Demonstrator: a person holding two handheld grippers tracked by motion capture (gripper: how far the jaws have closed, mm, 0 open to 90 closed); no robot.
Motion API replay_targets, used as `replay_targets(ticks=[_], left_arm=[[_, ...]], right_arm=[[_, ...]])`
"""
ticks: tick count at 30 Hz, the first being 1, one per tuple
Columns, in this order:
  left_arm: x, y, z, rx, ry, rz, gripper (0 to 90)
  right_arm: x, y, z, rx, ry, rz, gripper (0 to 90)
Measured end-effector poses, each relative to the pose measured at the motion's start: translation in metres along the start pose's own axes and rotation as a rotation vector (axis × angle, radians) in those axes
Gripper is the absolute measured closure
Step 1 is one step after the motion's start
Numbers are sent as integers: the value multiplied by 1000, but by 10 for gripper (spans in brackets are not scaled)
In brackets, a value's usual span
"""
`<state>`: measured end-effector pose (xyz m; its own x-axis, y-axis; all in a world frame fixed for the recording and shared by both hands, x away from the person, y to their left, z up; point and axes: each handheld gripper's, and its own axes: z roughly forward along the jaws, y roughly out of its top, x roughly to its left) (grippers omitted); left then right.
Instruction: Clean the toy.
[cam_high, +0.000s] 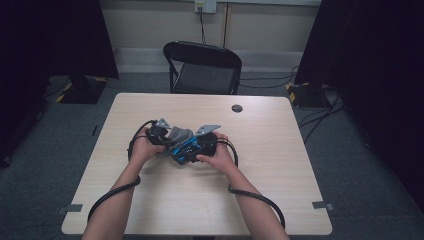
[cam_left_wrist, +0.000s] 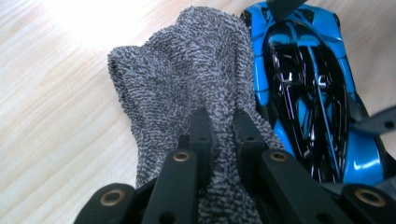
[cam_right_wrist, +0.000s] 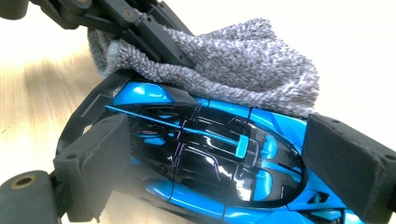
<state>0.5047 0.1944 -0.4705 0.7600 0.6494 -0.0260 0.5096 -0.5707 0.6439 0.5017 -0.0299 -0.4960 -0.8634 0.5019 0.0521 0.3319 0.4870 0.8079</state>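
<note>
Your left tongs (cam_left_wrist: 219, 128) pinch the grey looped terry cloth (cam_left_wrist: 196, 74) draped against the glossy blue-and-black toy sports car (cam_right_wrist: 210, 158), which your right tongs (cam_right_wrist: 224, 163) clamp on the pale wooden tabletop (cam_high: 280, 165).

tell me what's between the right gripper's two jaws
The blue and black toy car lies between them, clamped across its body by the right gripper; the right gripper view shows it, with the grey cloth draped on the car's far side.

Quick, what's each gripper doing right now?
Left gripper: shut on the grey cloth.
Right gripper: shut on the blue toy car.
</note>
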Motion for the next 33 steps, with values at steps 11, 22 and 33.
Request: replay_targets(ticks=[11,22,33], left_arm=[[0,-11,-11,6,0,-15,812],[-5,-27,-25,3,9,-26,812],[2,-29,-52,-46,44,-54,811]], right_arm=[[0,0,0,3,-4,3,80],[0,0,0,5,-3,1,80],[-1,1,0,6,1,-2,80]])
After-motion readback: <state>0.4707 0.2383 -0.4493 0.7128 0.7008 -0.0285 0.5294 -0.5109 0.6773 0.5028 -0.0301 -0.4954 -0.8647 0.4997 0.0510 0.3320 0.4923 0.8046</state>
